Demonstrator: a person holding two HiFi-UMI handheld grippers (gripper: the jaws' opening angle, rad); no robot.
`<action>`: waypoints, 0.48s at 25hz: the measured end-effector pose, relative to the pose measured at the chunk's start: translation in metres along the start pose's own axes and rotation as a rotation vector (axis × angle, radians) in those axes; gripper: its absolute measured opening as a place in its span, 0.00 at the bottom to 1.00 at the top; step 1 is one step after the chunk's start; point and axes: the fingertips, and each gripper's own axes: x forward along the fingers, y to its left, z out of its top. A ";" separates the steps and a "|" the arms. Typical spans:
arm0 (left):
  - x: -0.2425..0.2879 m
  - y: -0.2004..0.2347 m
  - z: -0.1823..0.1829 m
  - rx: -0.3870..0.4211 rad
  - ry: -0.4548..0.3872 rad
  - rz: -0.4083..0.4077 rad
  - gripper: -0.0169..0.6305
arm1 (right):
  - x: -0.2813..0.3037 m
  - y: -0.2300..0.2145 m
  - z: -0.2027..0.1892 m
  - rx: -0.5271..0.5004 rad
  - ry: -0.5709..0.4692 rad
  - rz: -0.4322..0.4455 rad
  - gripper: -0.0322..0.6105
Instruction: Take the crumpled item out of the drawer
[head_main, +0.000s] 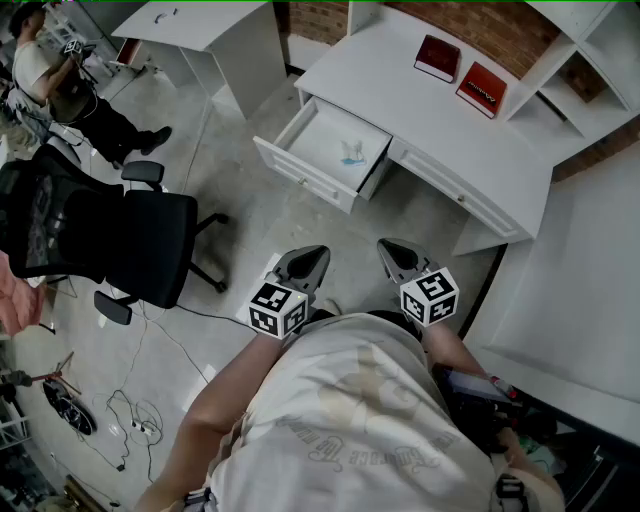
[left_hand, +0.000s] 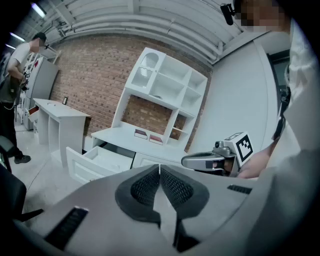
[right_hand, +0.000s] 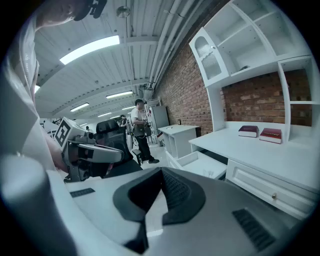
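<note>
Two grippers are held out in front of the person, side by side and tipped a little downward. They point toward a white desk (head_main: 440, 120) against a brick wall.

The left gripper (head_main: 312, 256) has its jaws pressed together with nothing between them, and its own view shows the dark ribbed pads (left_hand: 147, 186) meeting along a thin seam. The right gripper (head_main: 392, 250) is closed in the same way and is also empty. Each carries its marker cube close to the person's body.

One drawer (head_main: 303, 177) of the desk is pulled out on the left side. The crumpled item (head_main: 352, 153), a small pale bluish-white wad, lies inside it on the drawer floor near the right-hand wall. It is well apart from both grippers, and neither touches it or the drawer.

Two red books (head_main: 438, 57) lie flat on the desktop near the shelf unit. A black office chair (head_main: 110, 240) stands to the left on the concrete floor, with loose cables (head_main: 130, 420) trailing below it. Another person (head_main: 40, 70) stands in the far corner beside a second white desk (head_main: 200, 30).
</note>
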 end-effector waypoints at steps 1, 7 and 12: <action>0.002 -0.003 0.000 0.004 0.003 -0.003 0.07 | -0.002 -0.002 0.000 0.001 -0.001 -0.001 0.09; 0.007 -0.017 -0.002 0.020 0.018 -0.021 0.07 | -0.015 -0.007 -0.007 0.017 0.002 -0.018 0.09; 0.009 -0.024 -0.007 0.023 0.032 -0.035 0.07 | -0.022 -0.006 -0.012 0.018 0.004 -0.027 0.09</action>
